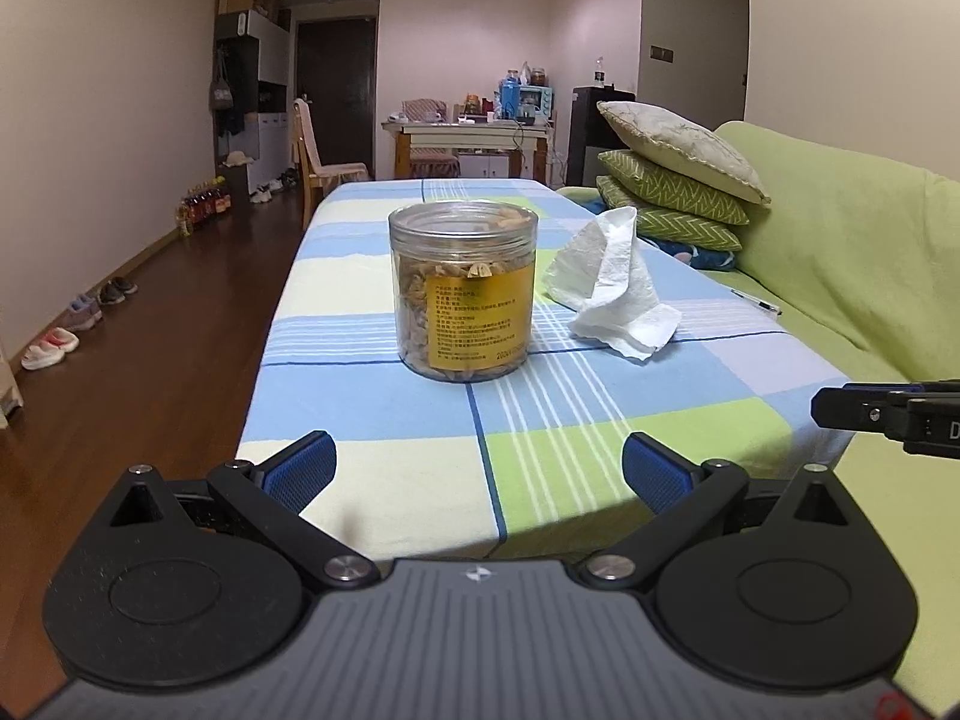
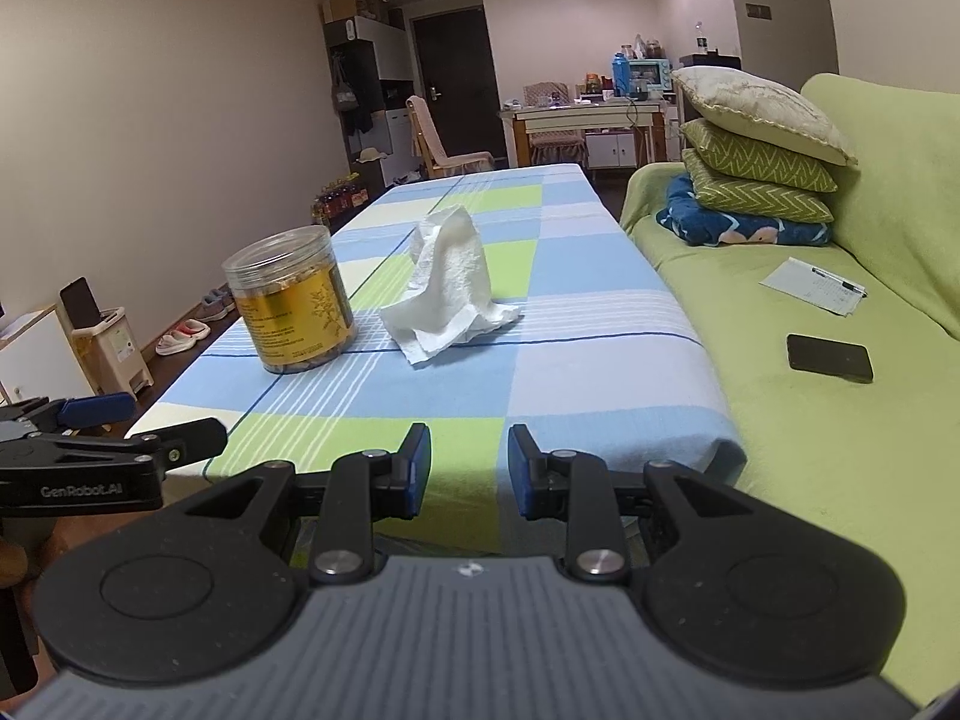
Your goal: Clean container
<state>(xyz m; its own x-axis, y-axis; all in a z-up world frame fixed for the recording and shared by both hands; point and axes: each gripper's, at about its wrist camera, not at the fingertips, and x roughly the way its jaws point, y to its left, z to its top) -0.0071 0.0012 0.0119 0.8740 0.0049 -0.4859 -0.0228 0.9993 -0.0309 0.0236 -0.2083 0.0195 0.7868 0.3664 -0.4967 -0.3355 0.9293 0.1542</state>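
Both grippers hang low at the near edge of the table, pointing along its length, neither touching anything; the left gripper has its blue-padded fingers spread wide with nothing between them; the right gripper is only narrowly parted, a small gap between the pads, also holding nothing; from the left wrist view you can see it poking in from the right edge.

The container is a clear plastic jar standing upright on the checked blue-green tablecloth, around the middle of the near half of the table, well ahead of both grippers; its long axis is vertical, and the yellow label faces the left gripper; it's packed nearly to the top with brownish dried bits, can't tell what exactly; can't tell if there's a lid.

Just beside it on its right sits a crumpled white paper towel, peaked up like a tent, not touching the jar.
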